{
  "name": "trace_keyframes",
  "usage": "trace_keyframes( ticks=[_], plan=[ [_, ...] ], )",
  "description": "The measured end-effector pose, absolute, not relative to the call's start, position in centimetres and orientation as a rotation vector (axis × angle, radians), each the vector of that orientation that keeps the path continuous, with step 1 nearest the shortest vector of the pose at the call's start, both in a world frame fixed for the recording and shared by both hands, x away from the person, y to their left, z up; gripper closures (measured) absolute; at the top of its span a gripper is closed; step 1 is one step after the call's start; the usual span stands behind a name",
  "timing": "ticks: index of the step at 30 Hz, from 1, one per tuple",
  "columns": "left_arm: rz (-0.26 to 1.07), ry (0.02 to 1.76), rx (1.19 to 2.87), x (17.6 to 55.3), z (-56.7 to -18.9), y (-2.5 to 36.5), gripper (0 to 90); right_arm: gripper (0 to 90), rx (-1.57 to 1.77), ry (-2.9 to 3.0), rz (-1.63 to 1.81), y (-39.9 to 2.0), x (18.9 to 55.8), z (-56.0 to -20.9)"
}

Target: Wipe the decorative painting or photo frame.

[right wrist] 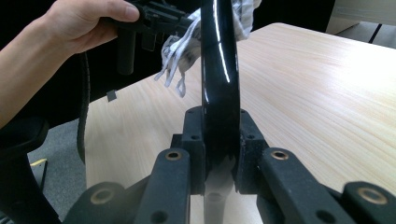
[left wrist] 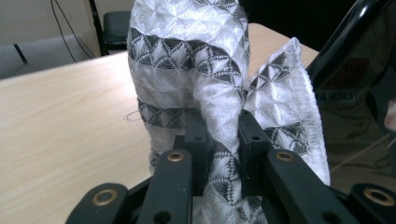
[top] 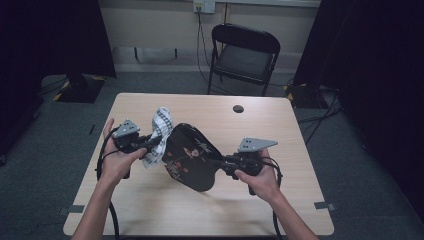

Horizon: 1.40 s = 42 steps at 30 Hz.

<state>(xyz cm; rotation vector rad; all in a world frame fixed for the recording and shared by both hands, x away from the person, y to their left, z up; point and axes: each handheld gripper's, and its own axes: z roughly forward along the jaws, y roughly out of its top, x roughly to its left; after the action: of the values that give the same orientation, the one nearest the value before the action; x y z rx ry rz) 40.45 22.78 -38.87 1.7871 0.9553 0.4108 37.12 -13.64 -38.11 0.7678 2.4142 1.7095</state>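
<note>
Looks like wiping a black tray (top: 192, 157) with a cloth (top: 159, 134). Held up in the air over the middle of the table (top: 280, 150), tilted, most likely to bring its far left side up to the cloth. Pinched at its right side by the right gripper (top: 220, 162), jaws shut on the thin edge from both sides, probably to stop any slipping or swinging during the rubbing. Smooth, hard and very shiny, like lacquer or plastic, with bright streaks of light down the edge. Rounded corners, a shallow curve, small red flowers and pale marks on the dark face.

Next, at the far left side of the tray, the cloth: bunched up tall and clamped by the left gripper (top: 152, 141), jaws closed tight on a fold of it. Seems to touch the tray there, ready for rubbing. Soft and thick, white with grey bands of little woven triangles, bumpy like a waffle, with a stitched hem and loose fringe threads hanging down.

Underneath, a pale wood-look table, flat and smooth, with fine straight grain and a small dark round hole (top: 238, 108) near the far edge. Beyond that, a black folding chair (top: 245, 52) with a padded seat, on grey carpet (top: 165, 82).
</note>
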Motion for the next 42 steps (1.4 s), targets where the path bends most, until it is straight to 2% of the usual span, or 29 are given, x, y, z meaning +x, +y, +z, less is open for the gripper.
trace_keyframes(
  ticks=[8, 22, 28, 31, 42],
  plan=[
    [0.423, 0.919, 1.754, 39.9, -38.0, 22.3, 77.5, 78.7, 0.763, 2.416, 1.710, -13.7, 37.2, -38.1],
    [0.417, 1.018, 1.834, 40.4, -41.0, 23.0, 77.7, 78.7, 0.760, 2.419, 1.715, -13.5, 37.2, -38.1],
    [0.404, 0.978, 1.768, 39.9, -39.3, 23.0, 77.4, 78.6, 0.761, 2.420, 1.715, -13.6, 37.2, -38.2],
    [0.448, 0.951, 1.801, 39.6, -39.0, 22.6, 77.1, 78.6, 0.763, 2.420, 1.718, -13.6, 37.2, -38.2],
    [0.387, 1.047, 1.867, 40.9, -42.2, 23.2, 77.3, 78.7, 0.754, 2.424, 1.710, -13.4, 37.1, -38.2]
  ],
)
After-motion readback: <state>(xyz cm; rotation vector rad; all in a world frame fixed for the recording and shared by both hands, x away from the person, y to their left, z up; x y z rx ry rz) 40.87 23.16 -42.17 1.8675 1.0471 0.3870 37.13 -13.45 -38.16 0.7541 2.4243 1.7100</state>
